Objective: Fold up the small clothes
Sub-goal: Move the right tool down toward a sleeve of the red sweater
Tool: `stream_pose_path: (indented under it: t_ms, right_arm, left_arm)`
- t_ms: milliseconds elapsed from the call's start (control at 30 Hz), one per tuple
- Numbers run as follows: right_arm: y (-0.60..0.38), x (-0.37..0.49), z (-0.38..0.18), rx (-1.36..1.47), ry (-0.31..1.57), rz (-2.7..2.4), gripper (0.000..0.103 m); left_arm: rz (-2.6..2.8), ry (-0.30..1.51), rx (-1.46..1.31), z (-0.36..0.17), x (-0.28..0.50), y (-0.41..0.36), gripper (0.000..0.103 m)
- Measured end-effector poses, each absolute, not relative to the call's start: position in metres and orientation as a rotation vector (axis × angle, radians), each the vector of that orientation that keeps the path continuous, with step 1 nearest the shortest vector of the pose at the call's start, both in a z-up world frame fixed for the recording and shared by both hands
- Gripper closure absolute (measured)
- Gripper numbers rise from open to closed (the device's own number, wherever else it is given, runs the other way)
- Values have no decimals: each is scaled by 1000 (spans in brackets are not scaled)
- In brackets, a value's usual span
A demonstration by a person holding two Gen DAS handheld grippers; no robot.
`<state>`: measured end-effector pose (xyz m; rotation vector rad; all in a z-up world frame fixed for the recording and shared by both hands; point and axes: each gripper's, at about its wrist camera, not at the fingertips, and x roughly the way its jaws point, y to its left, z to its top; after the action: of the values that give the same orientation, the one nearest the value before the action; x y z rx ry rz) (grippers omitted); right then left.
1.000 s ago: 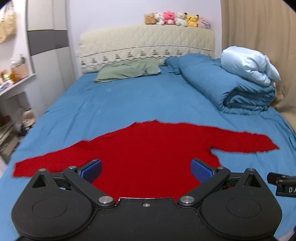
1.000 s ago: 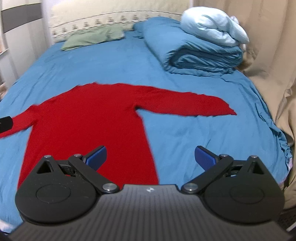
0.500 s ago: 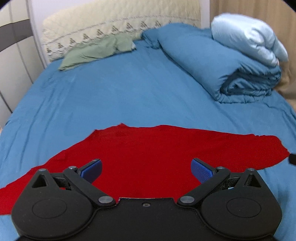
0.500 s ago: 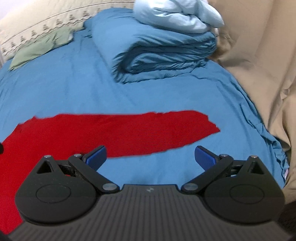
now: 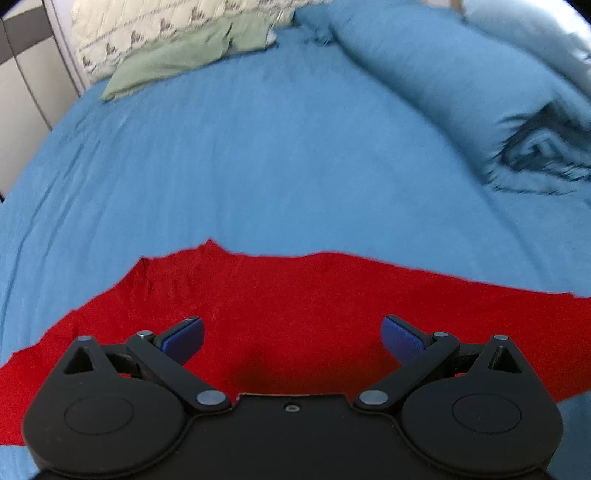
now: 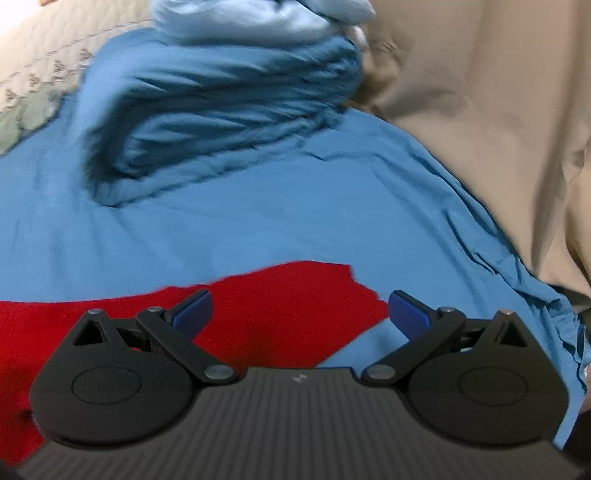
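Note:
A red long-sleeved top (image 5: 295,295) lies spread flat on the blue bed sheet (image 5: 258,166). In the left wrist view my left gripper (image 5: 291,334) hovers low over the top's upper body near the neckline, open, with nothing between its blue pads. In the right wrist view the top's right sleeve (image 6: 288,302) runs in from the left and ends at a cuff just ahead of my right gripper (image 6: 300,308). That gripper is open too, its fingers straddling the sleeve end without gripping it. The lower part of the top is hidden behind both gripper bodies.
A rolled blue duvet (image 6: 221,110) with a pale blue quilt (image 6: 251,18) on top sits at the far right of the bed. A green pillow (image 5: 184,55) lies by the cream headboard (image 5: 166,18). Beige curtain (image 6: 480,110) hangs along the bed's right edge.
Both grippers have moved forward and lower toward the top. The left now sits over the shoulder area, and the right has swung right to the sleeve's cuff. Both stay open.

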<state>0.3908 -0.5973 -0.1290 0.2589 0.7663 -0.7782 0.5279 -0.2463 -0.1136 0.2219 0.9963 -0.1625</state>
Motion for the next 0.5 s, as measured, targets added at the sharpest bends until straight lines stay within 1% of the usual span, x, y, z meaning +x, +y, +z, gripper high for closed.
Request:
stream_pose_path:
  t_ms: [200,300,400,433,467,500]
  right_arm:
    - [-637,384,-184,461,818,-785,0]
    - [-647,382,-202,536,817,-805,0]
    - [-650,379,-208,563,770,-839,0]
    - [-651,378,-208,570,756,-848,5]
    - [-653,378,-208,577,745,-860,12]
    - [-654,377,-208,581,733,-869,16]
  left_arm:
    - [-124,1109,181,-160,549,-236,0]
    - [-109,1132,193,-178,556,-236,0]
    - [-104,1157,185,-194,563,-236,0]
    - [-105,1166,171,-198,565,-235,0]
    - [-106,1172,157,-202,567,-234,0]
    - [-107,1172,146,-203,568,-233,0]
